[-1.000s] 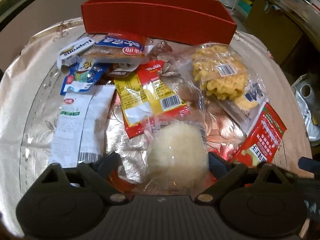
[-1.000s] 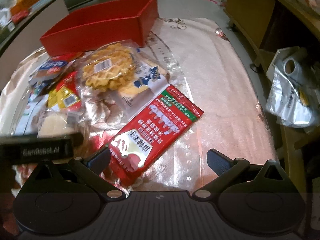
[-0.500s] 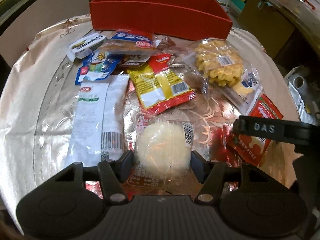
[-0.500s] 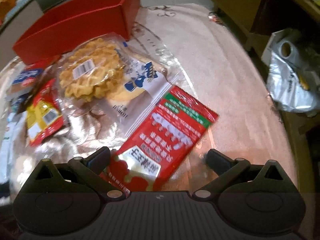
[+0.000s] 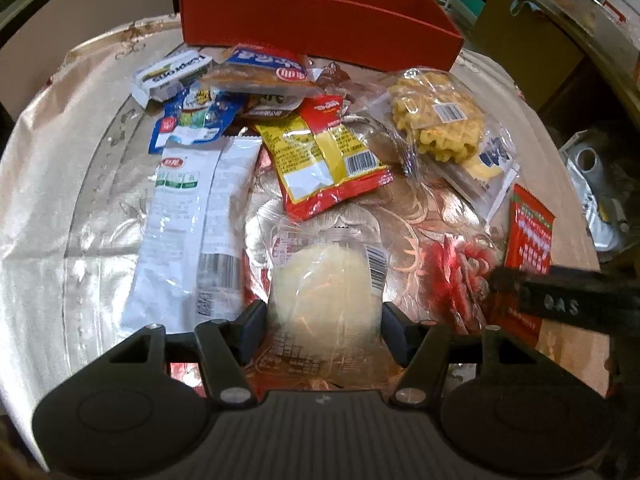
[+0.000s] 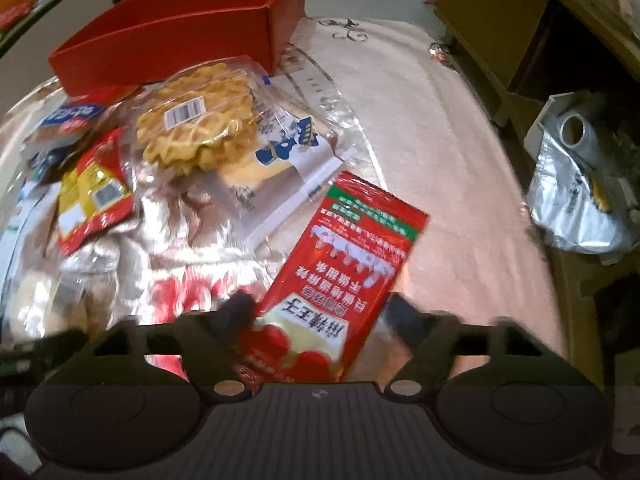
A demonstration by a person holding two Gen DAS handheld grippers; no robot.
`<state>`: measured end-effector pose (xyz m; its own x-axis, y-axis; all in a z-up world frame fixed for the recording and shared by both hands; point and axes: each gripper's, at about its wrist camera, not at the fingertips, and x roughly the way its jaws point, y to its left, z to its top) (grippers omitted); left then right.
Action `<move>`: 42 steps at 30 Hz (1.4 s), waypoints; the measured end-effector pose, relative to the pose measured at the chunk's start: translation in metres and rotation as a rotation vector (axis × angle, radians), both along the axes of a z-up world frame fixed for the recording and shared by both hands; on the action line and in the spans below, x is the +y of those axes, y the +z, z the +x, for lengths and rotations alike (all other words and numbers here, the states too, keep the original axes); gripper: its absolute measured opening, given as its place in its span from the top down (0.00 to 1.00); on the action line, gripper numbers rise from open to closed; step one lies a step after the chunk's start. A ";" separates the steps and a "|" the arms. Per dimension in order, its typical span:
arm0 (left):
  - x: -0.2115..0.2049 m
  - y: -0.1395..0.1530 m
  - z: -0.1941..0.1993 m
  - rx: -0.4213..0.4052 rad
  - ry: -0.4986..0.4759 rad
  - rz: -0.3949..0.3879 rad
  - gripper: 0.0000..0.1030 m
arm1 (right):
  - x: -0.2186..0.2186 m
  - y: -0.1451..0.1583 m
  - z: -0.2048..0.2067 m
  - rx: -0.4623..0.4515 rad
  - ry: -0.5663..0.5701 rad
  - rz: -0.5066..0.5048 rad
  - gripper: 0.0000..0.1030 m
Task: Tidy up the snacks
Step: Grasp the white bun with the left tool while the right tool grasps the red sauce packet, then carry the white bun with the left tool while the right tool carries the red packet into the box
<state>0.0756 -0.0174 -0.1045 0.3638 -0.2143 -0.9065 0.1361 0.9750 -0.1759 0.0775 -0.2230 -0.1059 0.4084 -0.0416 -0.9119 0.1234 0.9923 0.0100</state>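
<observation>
My left gripper [image 5: 324, 320] is shut on a clear-wrapped pale round bun [image 5: 326, 284], both fingers pressing its sides near the table's front. My right gripper [image 6: 320, 316] has closed in around the lower end of a red strawberry snack packet [image 6: 348, 264]; its fingers look blurred and touch the packet's edges. That packet also shows in the left wrist view [image 5: 530, 232]. A long red box [image 5: 316, 12] stands at the back of the table; it also shows in the right wrist view [image 6: 180, 48].
Loose snacks lie on the shiny tablecloth: a white packet [image 5: 192, 224], a yellow-red packet [image 5: 324, 160], a bagged waffle [image 5: 440, 120], blue and white packets [image 5: 192, 112] near the box. A silver bag [image 6: 580, 192] sits off the table's right edge.
The left gripper closed on the bun and holds it. The right gripper moved forward over the red packet and its fingers closed in on it.
</observation>
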 end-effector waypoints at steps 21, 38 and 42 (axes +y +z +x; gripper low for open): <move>0.027 0.024 -0.006 -0.044 0.097 -0.008 0.51 | 0.011 0.022 -0.030 -0.066 0.163 0.099 0.39; 0.020 0.080 0.031 -0.164 0.105 -0.116 0.51 | 0.027 0.085 -0.014 -0.231 0.191 0.195 0.42; 0.019 0.085 0.048 -0.211 0.112 -0.101 0.51 | 0.035 0.089 0.007 -0.246 0.198 0.196 0.42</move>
